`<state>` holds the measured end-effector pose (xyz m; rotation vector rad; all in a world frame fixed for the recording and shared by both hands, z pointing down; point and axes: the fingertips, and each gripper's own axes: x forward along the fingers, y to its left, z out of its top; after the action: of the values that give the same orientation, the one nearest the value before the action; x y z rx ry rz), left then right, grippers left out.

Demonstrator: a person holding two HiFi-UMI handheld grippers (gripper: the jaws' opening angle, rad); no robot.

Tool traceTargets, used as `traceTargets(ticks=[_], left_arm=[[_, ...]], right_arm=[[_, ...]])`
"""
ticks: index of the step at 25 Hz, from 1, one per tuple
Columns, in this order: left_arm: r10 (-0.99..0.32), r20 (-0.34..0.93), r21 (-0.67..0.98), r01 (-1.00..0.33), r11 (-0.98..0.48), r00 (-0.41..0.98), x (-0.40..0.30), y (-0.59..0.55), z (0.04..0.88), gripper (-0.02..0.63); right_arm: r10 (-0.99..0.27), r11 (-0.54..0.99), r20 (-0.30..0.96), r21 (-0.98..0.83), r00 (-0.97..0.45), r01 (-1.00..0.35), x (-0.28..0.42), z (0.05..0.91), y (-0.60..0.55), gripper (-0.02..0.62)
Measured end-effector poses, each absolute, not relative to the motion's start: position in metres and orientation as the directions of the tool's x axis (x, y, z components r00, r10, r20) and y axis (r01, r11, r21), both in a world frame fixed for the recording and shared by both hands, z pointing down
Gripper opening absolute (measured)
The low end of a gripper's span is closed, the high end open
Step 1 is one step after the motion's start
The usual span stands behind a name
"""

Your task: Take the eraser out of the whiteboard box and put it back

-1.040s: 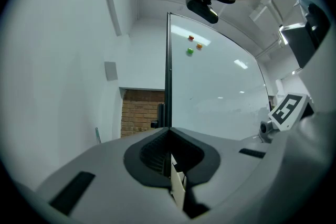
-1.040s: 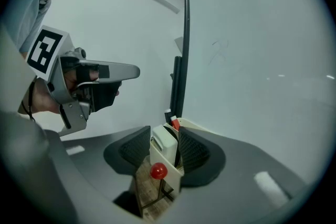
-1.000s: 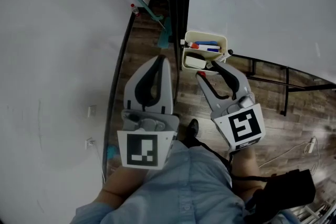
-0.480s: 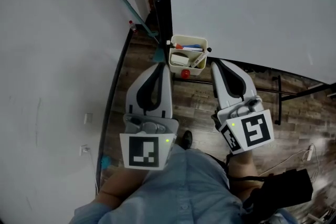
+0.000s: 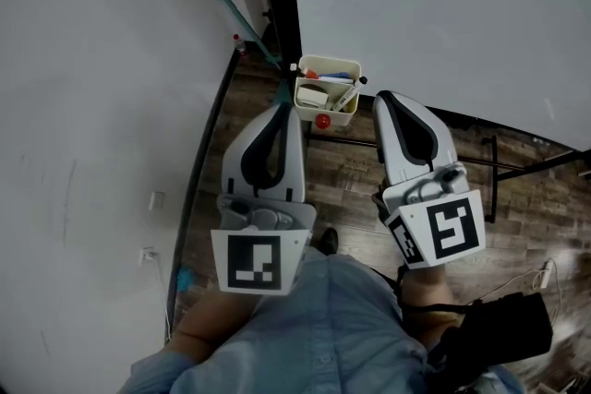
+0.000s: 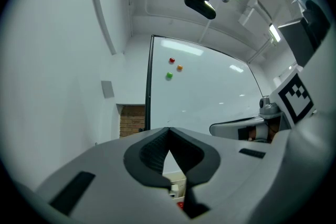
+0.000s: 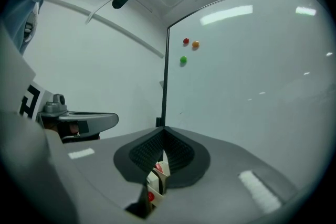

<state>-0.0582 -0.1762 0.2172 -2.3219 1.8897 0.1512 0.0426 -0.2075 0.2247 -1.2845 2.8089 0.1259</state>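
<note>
Currently, item by item.

**Head view**
- The box [image 5: 343, 115] hangs at the lower corner of the whiteboard [image 5: 443, 14]. It lies ahead of both tools and between their tips.
- The eraser [image 5: 312, 95] is a pale block inside the box, on its left side, with markers [image 5: 343, 93] to its right. It shows too small for me to call its long axis.
- The left gripper [image 5: 284, 105] has its fingers pressed together and empty. Its tip is just beside the box's left wall, so it is the nearer tool to the eraser.
- The right gripper [image 5: 387, 96] also has its fingers together and empty. Its tip is near the right wall and clear of it.
- A second ago the right fingers stood wide at the box's front edge. Now they are closed on nothing and drawn back from it.

**Left gripper view**
- The fingers meet at the tip, and the box shows low in the gap beneath them.

**Right gripper view**
- The fingers meet here too, with the box again below and ahead.

I judge the eraser to be at rest in the box, and any new reach would go forward and down.
</note>
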Motion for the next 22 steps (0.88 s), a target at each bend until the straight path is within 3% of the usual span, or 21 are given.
traceTargets(ticks=[22], left_arm=[[-0.964, -0.162, -0.047, -0.977, -0.206, 0.211, -0.0575, -0.1784, 0.2197, 0.005]], right_arm=[[-0.741, 0.665, -0.087, 0.040, -0.666, -0.746, 0.0391, 0.2227, -0.2072, 0.000]])
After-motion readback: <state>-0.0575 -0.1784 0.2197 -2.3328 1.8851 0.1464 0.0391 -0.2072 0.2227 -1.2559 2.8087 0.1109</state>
